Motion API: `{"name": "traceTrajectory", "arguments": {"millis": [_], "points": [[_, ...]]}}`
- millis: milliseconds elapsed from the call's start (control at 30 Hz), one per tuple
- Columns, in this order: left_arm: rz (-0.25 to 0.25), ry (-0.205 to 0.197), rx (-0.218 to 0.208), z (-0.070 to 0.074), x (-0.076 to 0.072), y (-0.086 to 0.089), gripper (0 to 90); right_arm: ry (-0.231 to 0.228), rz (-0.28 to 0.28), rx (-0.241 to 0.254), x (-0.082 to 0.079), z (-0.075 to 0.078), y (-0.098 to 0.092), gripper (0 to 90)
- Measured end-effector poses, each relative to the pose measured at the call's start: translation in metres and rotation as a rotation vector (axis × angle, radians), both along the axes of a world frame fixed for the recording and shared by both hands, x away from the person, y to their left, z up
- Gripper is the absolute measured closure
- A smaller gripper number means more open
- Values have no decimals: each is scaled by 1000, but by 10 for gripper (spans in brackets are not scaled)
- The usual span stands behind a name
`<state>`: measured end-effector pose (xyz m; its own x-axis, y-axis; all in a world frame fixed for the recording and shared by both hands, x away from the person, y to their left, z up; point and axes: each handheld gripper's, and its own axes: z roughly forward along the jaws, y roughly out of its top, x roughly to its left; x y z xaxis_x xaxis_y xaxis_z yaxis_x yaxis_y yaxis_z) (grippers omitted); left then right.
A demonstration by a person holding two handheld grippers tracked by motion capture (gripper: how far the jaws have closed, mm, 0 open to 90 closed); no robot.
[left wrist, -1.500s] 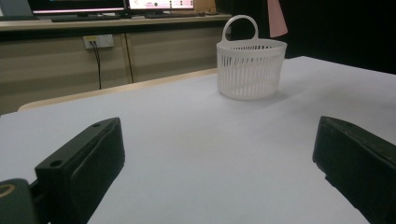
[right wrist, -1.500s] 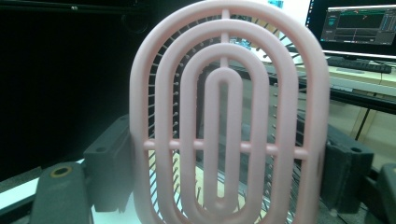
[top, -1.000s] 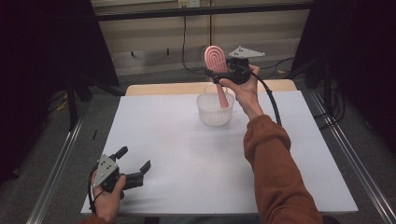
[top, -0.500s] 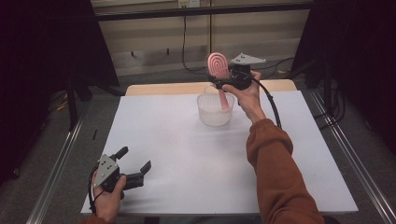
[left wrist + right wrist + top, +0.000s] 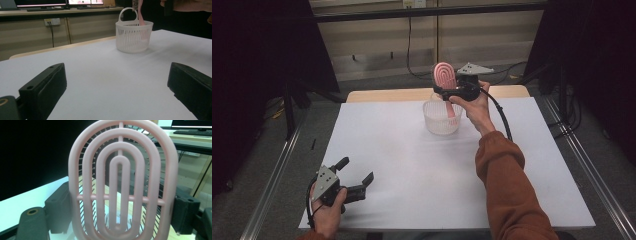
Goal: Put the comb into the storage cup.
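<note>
The right gripper [image 5: 451,93] is clamped on a pink hairbrush [image 5: 445,76], its jaws pressing either side of the oval head. The brush stands upright, its handle running down below the gripper into a small white basket [image 5: 435,123] on the white surface [image 5: 412,165]. The left gripper [image 5: 358,185] rests low at the near edge, jaws spread wide and empty, the basket well ahead of it.

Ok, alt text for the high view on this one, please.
A person's right gripper holds a pink hairbrush upright, its handle reaching down into a small white basket at the far side of a white table. The left gripper rests open at the near left corner.
</note>
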<state>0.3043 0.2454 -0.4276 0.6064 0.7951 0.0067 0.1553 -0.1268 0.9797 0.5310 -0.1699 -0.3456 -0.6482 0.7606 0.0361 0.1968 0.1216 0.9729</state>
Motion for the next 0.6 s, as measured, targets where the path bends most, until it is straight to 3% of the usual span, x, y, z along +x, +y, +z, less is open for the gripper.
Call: {"name": "traceTrajectory", "arguments": {"millis": [600], "points": [[-3,5,-4,-1,1,-1,24,1,-5,-16,-5,-16,2,200]]}}
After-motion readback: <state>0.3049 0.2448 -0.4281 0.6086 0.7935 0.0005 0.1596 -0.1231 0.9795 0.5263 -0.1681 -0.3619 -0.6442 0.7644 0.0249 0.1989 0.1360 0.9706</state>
